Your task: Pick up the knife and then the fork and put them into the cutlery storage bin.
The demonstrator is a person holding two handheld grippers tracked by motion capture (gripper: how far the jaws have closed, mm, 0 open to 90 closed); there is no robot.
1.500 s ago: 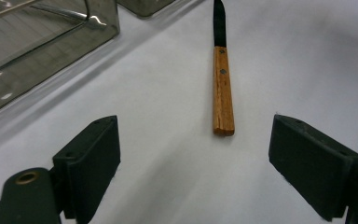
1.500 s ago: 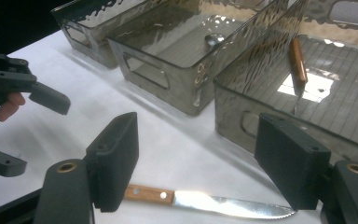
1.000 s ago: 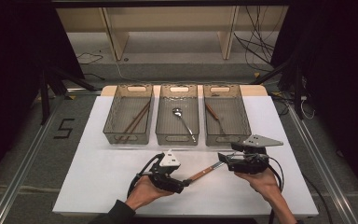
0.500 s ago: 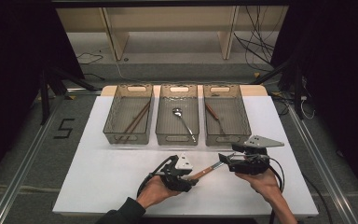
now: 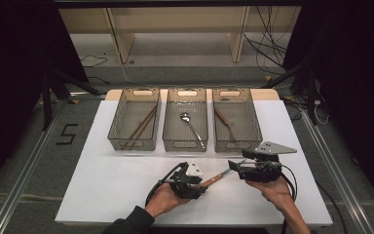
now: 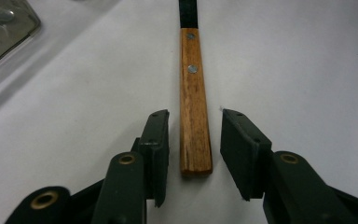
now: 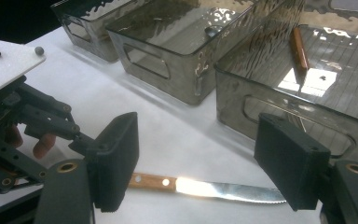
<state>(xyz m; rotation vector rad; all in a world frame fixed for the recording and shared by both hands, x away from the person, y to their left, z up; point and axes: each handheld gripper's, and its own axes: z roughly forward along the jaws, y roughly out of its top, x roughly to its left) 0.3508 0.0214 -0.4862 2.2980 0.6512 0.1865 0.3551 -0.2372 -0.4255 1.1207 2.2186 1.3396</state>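
Observation:
A knife with a wooden handle (image 5: 214, 178) and a serrated steel blade (image 7: 223, 189) lies flat on the white table. My left gripper (image 5: 197, 185) points along the handle (image 6: 193, 93), whose butt end sits between the jaws. The jaws have just been closing, and a narrow gap still shows on each side of the wood. My right gripper (image 5: 231, 165) hovers over the blade end, its fingers (image 7: 116, 158) standing wide apart with the blade on the table below them.
Three smoky clear bins stand in a row behind the knife. The left bin (image 5: 134, 119) holds chopsticks, the middle bin (image 5: 175, 131) a spoon, and the right bin (image 5: 253, 126) a wooden-handled utensil. White tabletop (image 5: 102, 180) stretches to the left.
My left gripper has slid right onto the knife's handle end, and its jaws have narrowed around the wood. The right gripper and the knife have stayed put.

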